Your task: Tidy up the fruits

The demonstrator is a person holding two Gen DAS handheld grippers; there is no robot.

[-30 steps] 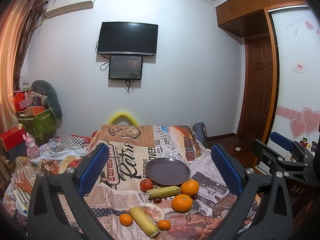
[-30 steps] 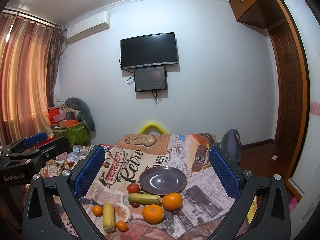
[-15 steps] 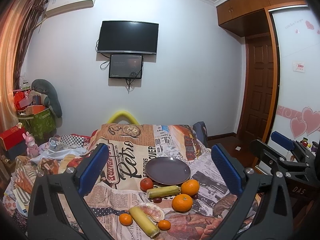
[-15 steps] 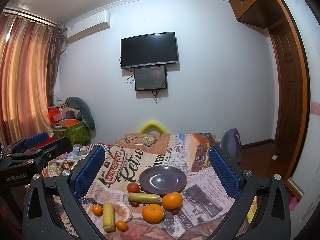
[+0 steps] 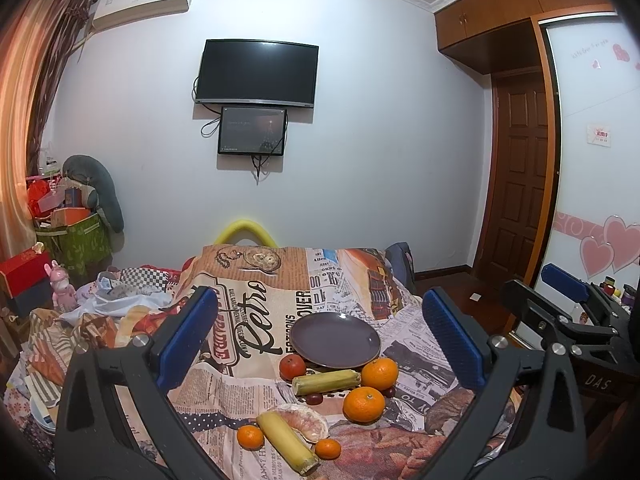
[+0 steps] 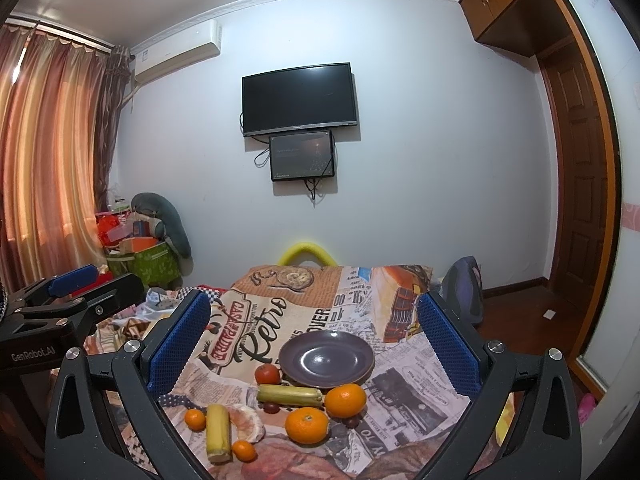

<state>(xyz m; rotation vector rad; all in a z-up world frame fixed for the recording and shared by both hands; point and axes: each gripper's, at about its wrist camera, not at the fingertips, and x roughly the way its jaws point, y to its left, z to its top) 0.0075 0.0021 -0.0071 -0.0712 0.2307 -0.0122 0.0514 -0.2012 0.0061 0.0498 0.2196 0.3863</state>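
Almost nothing has moved since the earlier frames: both views hold the same framing apart from a slight drift, and every fruit lies where it did. Left gripper point(image 5: 320, 332) and right gripper point(image 6: 314, 330) hover well above the fruit, jaws spread wide and grasping nothing; the task thus appears to be at its outset, with no fruit yet gathered. Purple plate point(image 6: 326, 358) sits bare on the newspaper-print cloth point(image 6: 256, 332). Just in front of its near rim lie a tomato point(image 6: 267, 374), a sugarcane piece point(image 6: 289, 395) and two large oranges point(image 6: 345, 400) point(image 6: 307, 425); small dark fruits, perhaps grapes, show between them. Farther left, a second sugarcane piece point(image 6: 218, 433) rests against a peeled pomelo segment point(image 6: 248, 426), flanked by two small tangerines point(image 6: 195, 419) point(image 6: 244, 451). Cloth is soft and wrinkled, so round fruit may roll when nudged. Room: wall-mounted television point(image 5: 258, 73), smaller screen point(image 5: 253, 131) beneath, air conditioner point(image 5: 140, 0), curtains point(image 6: 44, 160), wooden door point(image 5: 520, 176).
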